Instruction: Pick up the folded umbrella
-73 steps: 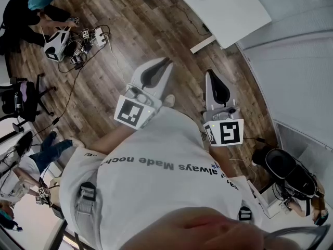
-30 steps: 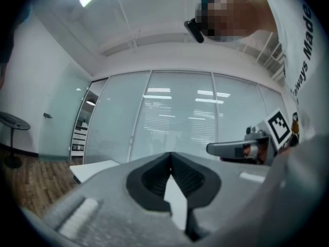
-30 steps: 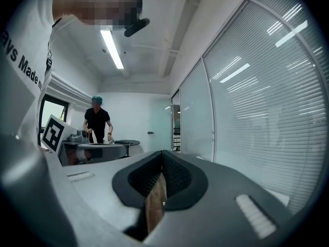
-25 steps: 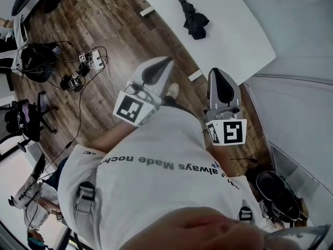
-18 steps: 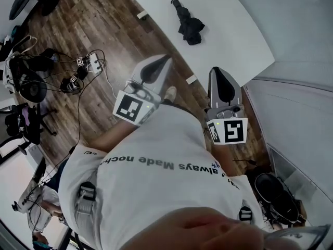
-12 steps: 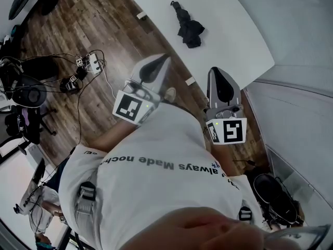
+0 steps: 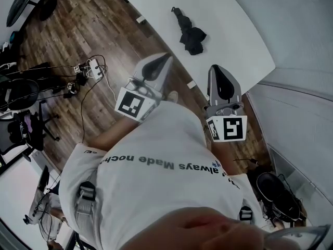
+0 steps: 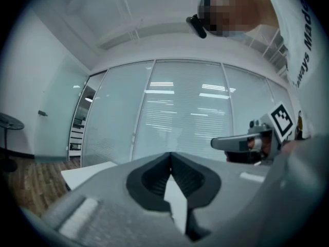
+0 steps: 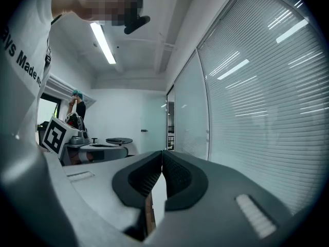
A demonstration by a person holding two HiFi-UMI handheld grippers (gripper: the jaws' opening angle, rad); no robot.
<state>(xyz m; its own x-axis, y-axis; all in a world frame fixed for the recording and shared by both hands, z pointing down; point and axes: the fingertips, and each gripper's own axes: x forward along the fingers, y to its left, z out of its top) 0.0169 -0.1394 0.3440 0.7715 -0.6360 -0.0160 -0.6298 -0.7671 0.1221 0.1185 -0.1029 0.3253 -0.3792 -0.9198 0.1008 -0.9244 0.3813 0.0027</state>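
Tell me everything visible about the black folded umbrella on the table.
The black folded umbrella lies flat on the white table. Its dark fabric bunches loosely at the end nearer the person and narrows to a slim far end. Only the table touches it; finer detail is too small to tell.

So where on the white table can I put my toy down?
The white table is bare nearly everywhere: the wide patch between the folded umbrella and the table's end nearest the person, and the strip on the umbrella's far side. The floor around the cables is crowded.
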